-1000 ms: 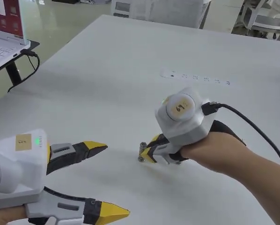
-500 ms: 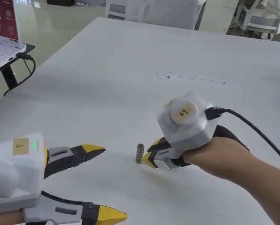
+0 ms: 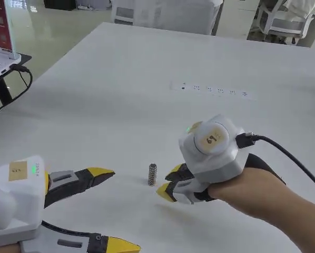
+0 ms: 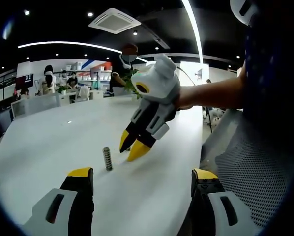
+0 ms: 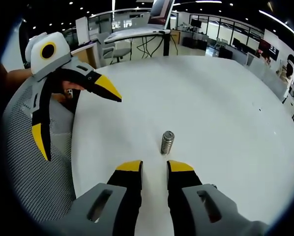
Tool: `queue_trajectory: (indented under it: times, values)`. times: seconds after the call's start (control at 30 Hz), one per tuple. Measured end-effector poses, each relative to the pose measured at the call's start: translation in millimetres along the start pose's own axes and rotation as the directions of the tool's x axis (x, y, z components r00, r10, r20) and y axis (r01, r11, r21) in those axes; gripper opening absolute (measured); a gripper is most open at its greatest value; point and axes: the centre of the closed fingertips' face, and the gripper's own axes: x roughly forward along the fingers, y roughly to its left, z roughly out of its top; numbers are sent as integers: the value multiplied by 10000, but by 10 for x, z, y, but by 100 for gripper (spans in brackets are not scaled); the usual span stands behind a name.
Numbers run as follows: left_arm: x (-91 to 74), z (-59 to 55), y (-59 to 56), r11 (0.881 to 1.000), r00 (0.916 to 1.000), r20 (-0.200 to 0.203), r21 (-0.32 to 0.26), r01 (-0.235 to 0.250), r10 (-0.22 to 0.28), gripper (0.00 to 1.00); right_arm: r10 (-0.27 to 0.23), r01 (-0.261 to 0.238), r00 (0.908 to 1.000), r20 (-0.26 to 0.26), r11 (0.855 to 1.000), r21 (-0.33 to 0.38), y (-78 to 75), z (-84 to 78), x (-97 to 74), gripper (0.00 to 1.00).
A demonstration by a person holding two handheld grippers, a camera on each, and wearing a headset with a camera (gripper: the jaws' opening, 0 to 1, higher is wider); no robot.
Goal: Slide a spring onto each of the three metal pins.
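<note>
- Looking down on a white table (image 3: 120, 95) with one small metal spring (image 3: 152, 174) standing straight up on it, all alone.
- Holding the right tongs (image 3: 167, 182) just beside the spring, on its right side in the head view, not touching it.
- Leaving a small gap between the yellow tips of the right tongs, pinching nothing.
- Pointing those tips at the spring in the right gripper view, with the spring a little way ahead of them.
- Holding the left tongs (image 3: 124, 209) low at the left of the head view, apart from the spring.
- Spreading the left tongs wide, pinching nothing.
- Trailing a black cable (image 3: 289, 158) from the back of the right tongs.
- Lying farther back on the table, a flat white power strip (image 3: 215, 89).
</note>
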Motion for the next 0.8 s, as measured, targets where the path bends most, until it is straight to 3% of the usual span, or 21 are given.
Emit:
queue_trajectory:
  times: [0.8]
  values:
    - [-6, -21, 28, 9999, 9999, 60, -66, 98, -98, 78, -190, 168, 9986, 491, 9989, 446, 211, -132, -289, 23]
